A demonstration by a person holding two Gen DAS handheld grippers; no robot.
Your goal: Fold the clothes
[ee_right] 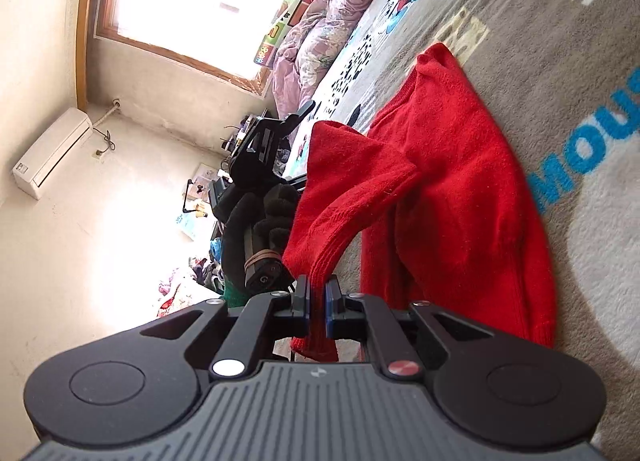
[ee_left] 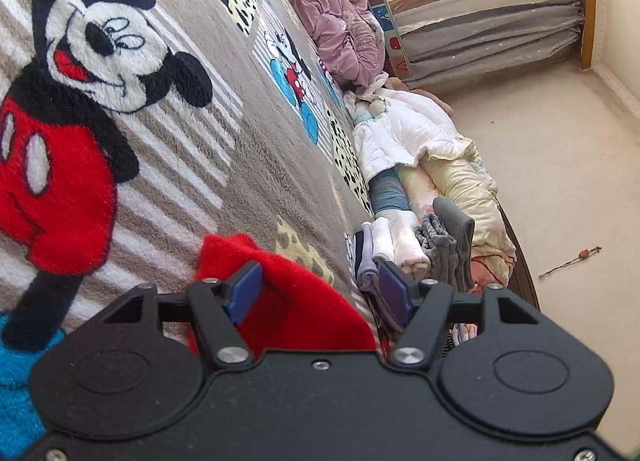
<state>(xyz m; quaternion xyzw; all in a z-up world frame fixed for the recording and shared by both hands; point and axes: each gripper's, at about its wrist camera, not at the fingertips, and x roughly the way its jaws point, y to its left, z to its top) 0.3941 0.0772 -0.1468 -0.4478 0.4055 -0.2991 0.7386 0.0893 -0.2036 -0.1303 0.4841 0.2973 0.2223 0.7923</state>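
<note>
A red knit sweater [ee_right: 460,189] lies on the Mickey Mouse blanket [ee_right: 540,61] that covers the bed. My right gripper [ee_right: 317,297] is shut on the ribbed edge of the sweater and holds that part lifted off the blanket. My left gripper [ee_left: 320,289] is open, its blue pads [ee_left: 244,289] wide apart, just above a fold of the red sweater [ee_left: 296,301]. The left gripper also shows in the right wrist view [ee_right: 272,141], held by a black-gloved hand beside the lifted red cloth.
A stack of folded clothes [ee_left: 416,245] stands at the blanket's edge. A white padded garment [ee_left: 404,133] and a pink quilt [ee_left: 336,9] lie further along the bed. Beyond the bed are bare floor [ee_left: 560,165], a window and grey curtains [ee_left: 488,33].
</note>
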